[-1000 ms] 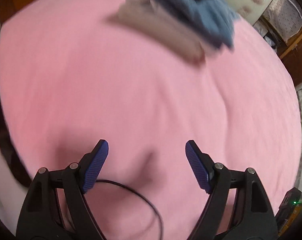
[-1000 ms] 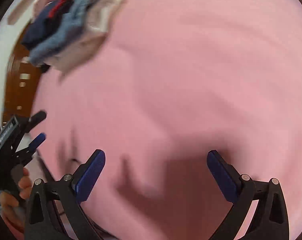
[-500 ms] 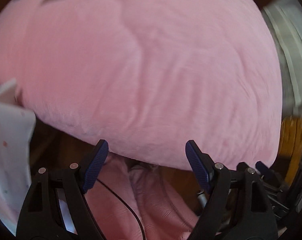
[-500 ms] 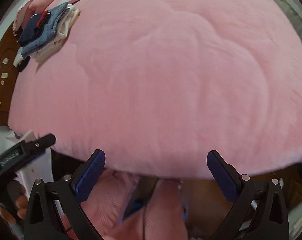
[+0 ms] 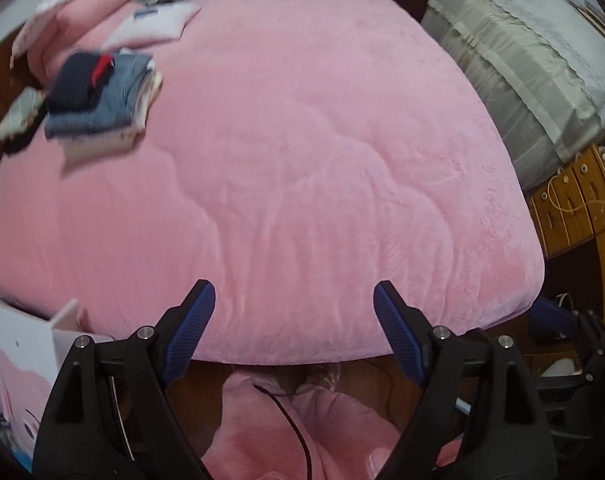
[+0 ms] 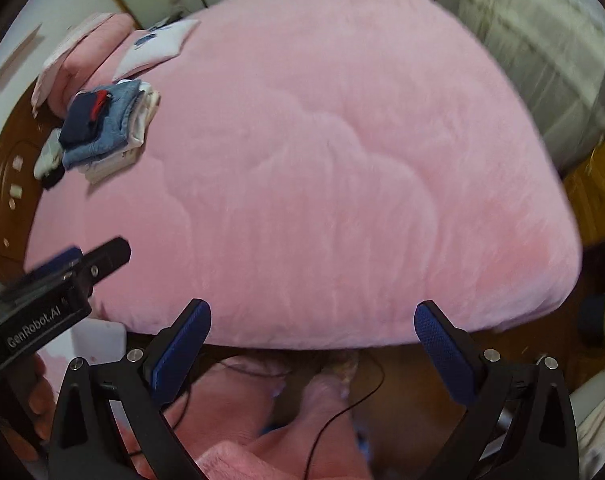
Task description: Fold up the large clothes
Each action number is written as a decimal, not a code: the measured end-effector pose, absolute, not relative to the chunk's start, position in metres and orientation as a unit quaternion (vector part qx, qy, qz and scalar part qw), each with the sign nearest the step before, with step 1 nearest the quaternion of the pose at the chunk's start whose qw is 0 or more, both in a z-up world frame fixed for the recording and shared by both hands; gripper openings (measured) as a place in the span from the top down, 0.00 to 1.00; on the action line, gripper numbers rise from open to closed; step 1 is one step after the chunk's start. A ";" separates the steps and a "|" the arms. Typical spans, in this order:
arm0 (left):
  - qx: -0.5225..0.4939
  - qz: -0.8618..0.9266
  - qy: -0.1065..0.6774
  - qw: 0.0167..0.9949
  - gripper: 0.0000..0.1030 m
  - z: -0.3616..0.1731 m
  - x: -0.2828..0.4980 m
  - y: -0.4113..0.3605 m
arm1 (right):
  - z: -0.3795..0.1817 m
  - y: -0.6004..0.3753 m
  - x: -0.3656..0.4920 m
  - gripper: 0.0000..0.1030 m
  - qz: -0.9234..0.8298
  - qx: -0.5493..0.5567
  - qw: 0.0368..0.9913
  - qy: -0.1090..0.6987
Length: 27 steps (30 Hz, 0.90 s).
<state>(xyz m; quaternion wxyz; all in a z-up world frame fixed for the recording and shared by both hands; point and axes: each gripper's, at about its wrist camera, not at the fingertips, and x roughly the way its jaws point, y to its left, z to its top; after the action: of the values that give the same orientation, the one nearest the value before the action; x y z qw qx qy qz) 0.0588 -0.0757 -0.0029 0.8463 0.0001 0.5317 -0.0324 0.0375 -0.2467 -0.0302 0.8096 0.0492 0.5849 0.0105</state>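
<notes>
Hovering at the pink bed's [image 5: 302,160] near edge, my left gripper [image 5: 294,332] and right gripper [image 6: 312,354] gape unladen (folded stack [image 5: 98,100] far left), broad blanket between.

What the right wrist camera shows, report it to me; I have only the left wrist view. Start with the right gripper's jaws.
Observer: The right gripper is open, with nothing between its pads, and faces the near edge of the pink bed.
Operator: Now tell me what is holding my left gripper.
Observer: A bare hand grips the left gripper from below. The gripper's side reads GenRobot.AI.
Operator: Describe the floor to the right of the bed.
Observer: A dark round thing with a yellow rim sits there. It is too blurred to name.
</notes>
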 end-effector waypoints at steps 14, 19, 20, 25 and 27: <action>-0.003 0.032 0.482 0.876 0.22 0.016 -0.010 -0.055 | 0.026 -0.225 -0.021 0.00 0.017 0.009 0.837 0.548; -0.006 0.034 0.494 0.869 0.16 0.007 -0.016 -0.050 | 0.029 -0.228 -0.028 0.00 0.013 0.012 0.839 0.543; -0.008 0.033 0.497 0.867 0.15 0.005 -0.017 -0.048 | 0.031 -0.230 -0.030 0.00 0.008 0.011 0.841 0.541; -0.014 0.032 0.500 0.865 0.01 0.002 -0.020 -0.043 | 0.032 -0.236 -0.032 0.00 -0.008 0.020 0.840 0.543; -0.013 0.028 0.501 0.865 0.01 0.002 -0.020 -0.044 | 0.031 -0.237 -0.034 0.00 -0.011 0.021 0.838 0.546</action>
<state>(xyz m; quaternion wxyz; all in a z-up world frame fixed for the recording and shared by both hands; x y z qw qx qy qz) -0.0204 -0.0442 0.0019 0.8649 -0.0127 0.5009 0.0284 -0.0342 -0.2370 0.0310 0.8375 0.0205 0.5459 -0.0113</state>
